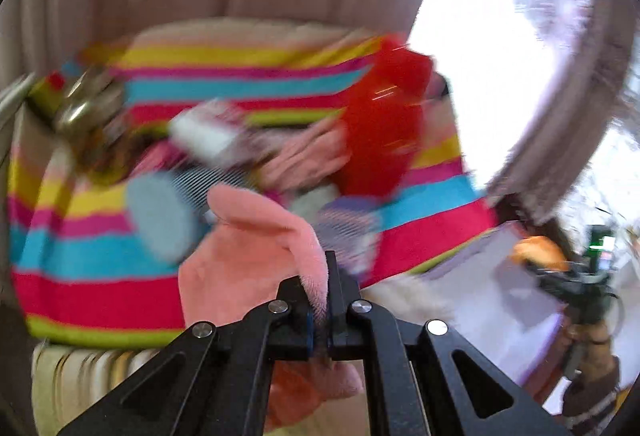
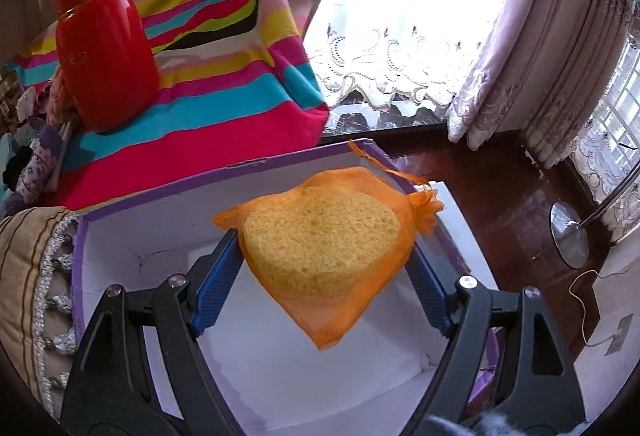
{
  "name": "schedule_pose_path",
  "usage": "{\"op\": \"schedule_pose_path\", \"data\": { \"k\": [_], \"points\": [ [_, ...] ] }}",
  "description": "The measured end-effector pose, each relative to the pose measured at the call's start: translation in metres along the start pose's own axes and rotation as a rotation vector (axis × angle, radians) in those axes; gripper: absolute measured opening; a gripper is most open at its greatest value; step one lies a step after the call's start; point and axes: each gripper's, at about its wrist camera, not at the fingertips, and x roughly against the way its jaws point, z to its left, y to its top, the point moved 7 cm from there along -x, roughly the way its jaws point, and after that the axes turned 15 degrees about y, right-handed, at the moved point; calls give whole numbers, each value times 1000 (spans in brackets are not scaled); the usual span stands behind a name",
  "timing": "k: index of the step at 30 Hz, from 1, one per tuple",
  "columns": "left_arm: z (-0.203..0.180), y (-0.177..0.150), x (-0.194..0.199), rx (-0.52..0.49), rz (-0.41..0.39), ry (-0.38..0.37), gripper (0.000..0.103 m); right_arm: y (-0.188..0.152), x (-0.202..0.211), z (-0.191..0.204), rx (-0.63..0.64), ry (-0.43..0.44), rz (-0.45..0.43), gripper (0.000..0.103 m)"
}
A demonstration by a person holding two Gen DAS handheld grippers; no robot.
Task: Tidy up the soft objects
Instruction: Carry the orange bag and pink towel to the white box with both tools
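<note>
Item: yellow sponge (image 2: 320,242) inside an orange mesh pouch (image 2: 340,300), drawstring end at far right. Pinched between the blue-padded jaws of the right gripper (image 2: 326,232), which stand wide on it. Location: in the air above a white box with purple rim (image 2: 160,191); the box interior that shows is bare white.

Item: pink plush cloth (image 1: 248,260). Clamped in the left gripper (image 1: 322,300), jaws pressed together on a fold. Location: near edge of a striped cloth (image 1: 80,256).

Heap on the striped cloth, blurred: small soft pieces in pink, purple and grey-blue; kinds cannot be told.

Red bottle (image 2: 104,47): upright on the striped cloth, far left. Faint embossed mark, unreadable.

Surroundings: tasselled cushion (image 2: 36,276), near left; lace curtain (image 2: 392,47), far; dark wooden floor (image 2: 500,195), right.
</note>
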Motion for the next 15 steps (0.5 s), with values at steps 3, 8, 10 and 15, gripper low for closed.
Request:
{"op": "schedule_pose_path", "data": {
  "k": [3, 8, 10, 15],
  "points": [
    [-49, 12, 15, -79, -54, -109, 4, -1, 3, -13, -21, -19, -7, 82],
    [-135, 16, 16, -205, -50, -257, 4, 0, 8, -32, -44, -46, -14, 82],
    [-162, 14, 12, -246, -44, -289, 4, 0, 10, -40, -66, -52, -14, 82],
    [-225, 4, -2, -307, 12, -387, 4, -3, 16, -58, -105, -63, -19, 84]
  ]
}}
